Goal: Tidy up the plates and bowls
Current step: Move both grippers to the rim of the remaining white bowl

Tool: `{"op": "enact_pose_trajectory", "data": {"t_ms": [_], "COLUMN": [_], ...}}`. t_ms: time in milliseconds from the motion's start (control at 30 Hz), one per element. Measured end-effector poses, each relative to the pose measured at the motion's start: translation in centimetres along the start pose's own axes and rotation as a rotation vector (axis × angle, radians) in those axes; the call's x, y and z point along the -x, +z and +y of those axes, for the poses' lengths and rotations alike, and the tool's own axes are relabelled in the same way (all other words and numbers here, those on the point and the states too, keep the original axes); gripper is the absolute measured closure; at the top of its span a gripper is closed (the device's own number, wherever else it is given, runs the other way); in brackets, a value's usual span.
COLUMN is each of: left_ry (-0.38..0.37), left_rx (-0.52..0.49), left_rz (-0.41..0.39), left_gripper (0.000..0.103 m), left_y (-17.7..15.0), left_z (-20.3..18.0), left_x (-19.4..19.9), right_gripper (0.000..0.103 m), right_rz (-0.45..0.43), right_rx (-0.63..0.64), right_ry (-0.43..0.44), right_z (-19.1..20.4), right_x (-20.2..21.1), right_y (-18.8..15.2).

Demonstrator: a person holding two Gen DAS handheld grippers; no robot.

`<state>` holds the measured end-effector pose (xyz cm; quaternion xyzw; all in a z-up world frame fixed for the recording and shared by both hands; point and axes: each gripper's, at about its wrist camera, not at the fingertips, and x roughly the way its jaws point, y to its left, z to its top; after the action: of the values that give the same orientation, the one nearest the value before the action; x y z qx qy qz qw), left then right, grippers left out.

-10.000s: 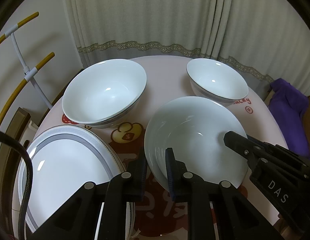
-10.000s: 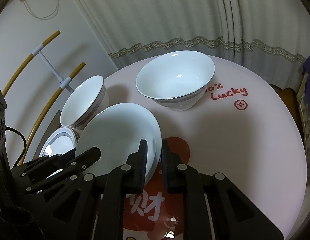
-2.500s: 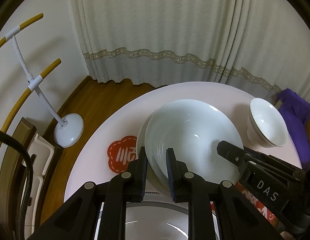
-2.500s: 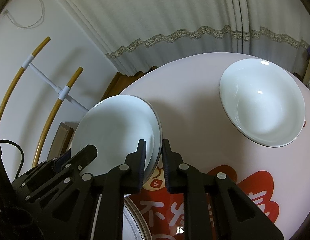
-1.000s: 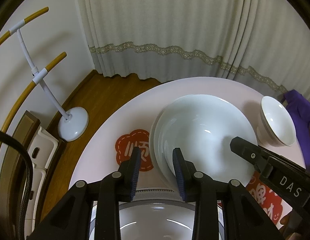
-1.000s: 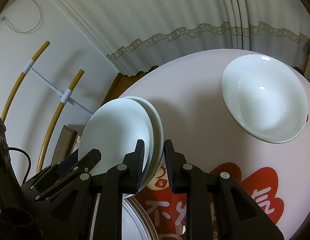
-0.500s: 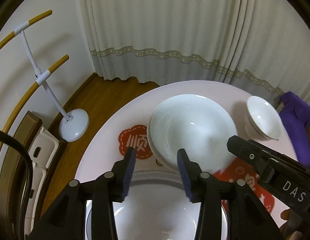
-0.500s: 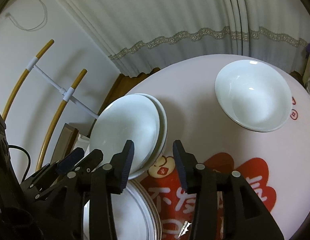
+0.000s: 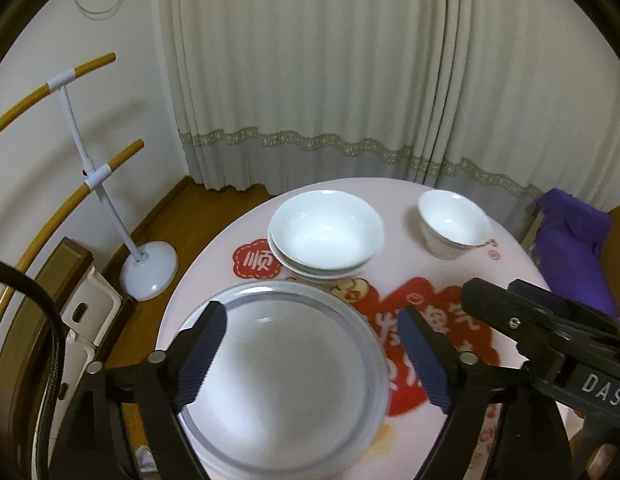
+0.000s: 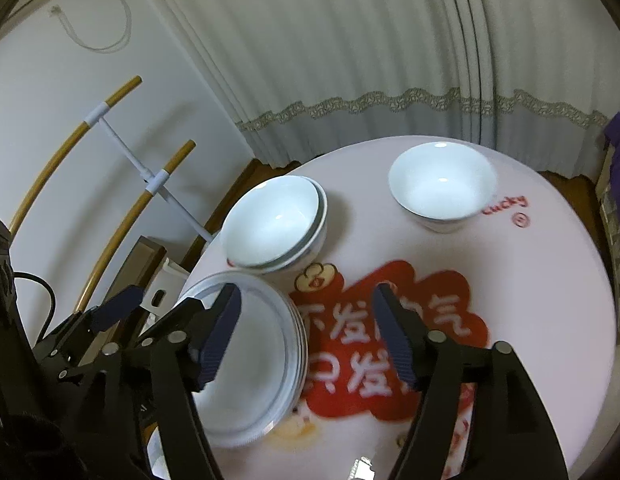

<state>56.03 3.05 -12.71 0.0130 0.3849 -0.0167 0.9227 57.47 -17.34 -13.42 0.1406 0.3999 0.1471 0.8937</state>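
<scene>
Backed off the stacked shallow white bowls (image 9: 326, 236) at the desk's (image 10: 550, 280) far left edge; left claw (image 9: 310, 356) and right claw (image 10: 306, 340) opening, empty, over grey-rimmed white plates (image 9: 286, 380); small white bowl (image 10: 442, 188) far right.

On the round table (image 9: 522, 264), a stack of plates (image 9: 286, 380) fills the lower centre of the left wrist frame, near the table's lower-left edge. Just behind it — higher in the frame — stand the nested bowls (image 9: 326, 234), one set inside another. To their right, well apart, a single bowl (image 9: 454, 222) stands near the far edge. In the right wrist frame the plates (image 10: 250, 360) lie at lower left, the nested bowls (image 10: 276, 226) just above them, the single bowl (image 10: 444, 190) at upper right. Beyond the table's left edge a stand (image 9: 148, 262) rests on the floor — behind everything hangs a curtain (image 9: 350, 80).
</scene>
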Motion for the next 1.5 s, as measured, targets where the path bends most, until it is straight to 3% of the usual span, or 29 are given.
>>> {"op": "enact_pose_trajectory", "data": {"t_ms": [333, 567, 1033, 1500], "left_ry": [-0.045, -0.043, -0.024, 0.027], "left_rx": [0.027, 0.057, 0.148, 0.252], "left_rz": [-0.035, -0.022, 0.018, 0.108], "left_gripper": [0.009, 0.008, 0.008, 0.008], "left_y": [-4.2, -5.2, 1.0, 6.1], "left_z": [-4.1, -7.9, -13.2, -13.1], "left_x": [6.4, 7.7, 1.4, -8.9], "right_gripper": [0.020, 0.013, 0.012, 0.012], "right_rz": [-0.067, -0.095, -0.063, 0.031], "right_rx": [0.004, 0.010, 0.080, 0.138], "right_ry": [-0.005, -0.011, -0.060, -0.052], "right_z": [-3.1, -6.2, -12.7, -15.1], "right_x": [7.1, 10.0, 8.0, 0.0], "right_y": [-2.7, -3.1, 2.7, 8.0]}}
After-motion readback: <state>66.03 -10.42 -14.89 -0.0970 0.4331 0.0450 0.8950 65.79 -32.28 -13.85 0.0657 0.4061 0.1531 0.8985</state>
